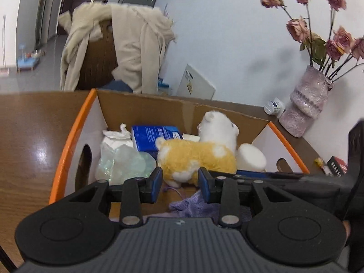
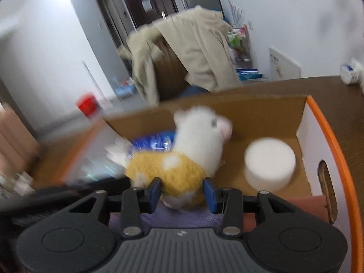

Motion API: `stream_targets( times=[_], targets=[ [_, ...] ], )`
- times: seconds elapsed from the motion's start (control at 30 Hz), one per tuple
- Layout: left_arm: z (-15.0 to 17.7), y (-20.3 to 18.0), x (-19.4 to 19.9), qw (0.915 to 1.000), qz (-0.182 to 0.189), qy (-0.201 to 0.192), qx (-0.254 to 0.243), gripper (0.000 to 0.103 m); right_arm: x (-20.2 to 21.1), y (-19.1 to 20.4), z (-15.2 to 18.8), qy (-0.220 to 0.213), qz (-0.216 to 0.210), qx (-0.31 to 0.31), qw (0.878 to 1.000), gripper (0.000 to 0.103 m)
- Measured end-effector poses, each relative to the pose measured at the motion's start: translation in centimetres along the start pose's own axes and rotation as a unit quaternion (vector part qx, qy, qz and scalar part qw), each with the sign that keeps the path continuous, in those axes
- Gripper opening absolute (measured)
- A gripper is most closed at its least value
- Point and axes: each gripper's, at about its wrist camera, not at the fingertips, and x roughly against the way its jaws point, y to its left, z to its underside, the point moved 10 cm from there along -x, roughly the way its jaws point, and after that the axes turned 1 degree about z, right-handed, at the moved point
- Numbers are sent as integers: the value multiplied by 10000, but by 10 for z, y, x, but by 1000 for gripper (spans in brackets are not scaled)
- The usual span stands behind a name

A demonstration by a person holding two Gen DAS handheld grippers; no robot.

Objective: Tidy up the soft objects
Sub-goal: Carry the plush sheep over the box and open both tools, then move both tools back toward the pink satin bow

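Both grippers are seen poised at the near edge of the cardboard box (image 1: 145,109), and much of the sorting looks done already: a yellow-and-white plush alpaca (image 1: 200,154) is lying inside the box, straight ahead of the left gripper (image 1: 180,183), whose jaws are held partly apart with nothing caught between the blue pads. Beyond and to the left of that gripper, a blue tissue pack (image 1: 152,136), a clear crumpled bag (image 1: 125,161) and a white tissue (image 1: 116,134) are found resting inside the box; a white foam round (image 1: 252,159) is tucked to the right, close beside the plush. Just beneath the left jaws a purple cloth (image 1: 193,204) is spotted on the box floor. From the other side, the right gripper (image 2: 183,192) is seen with its jaws likewise partly apart, the plush alpaca (image 2: 182,166) framed just ahead of them; whether the pads touch the fur cannot be told through the blur, so no grip is claimed. A pinkish fabric (image 2: 316,207) is glimpsed at the right of that gripper, and it cannot be told whether it belongs to the sorting. By the look of it most soft things are already gathered in the box, and what is left is judged to be tidying their arrangement, though any items outside the views cannot be counted
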Motion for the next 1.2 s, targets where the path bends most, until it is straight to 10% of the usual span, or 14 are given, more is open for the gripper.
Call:
stream_targets(
  times=[0.27, 0.67, 1.2],
  targets=[
    [-10, -4, 26, 9997, -5, -169, -155, 46, 22, 5, -7, -224, 226, 29, 9995, 55],
    [-6, -54, 166, 9908, 275, -922, -948, 72, 192, 41, -1, -1640, 414, 272, 9852, 71],
    [93, -29, 328, 9697, 110, -1846, -1597, 92, 314, 98, 131, -2389, 311, 230, 9703, 87]
  ],
)
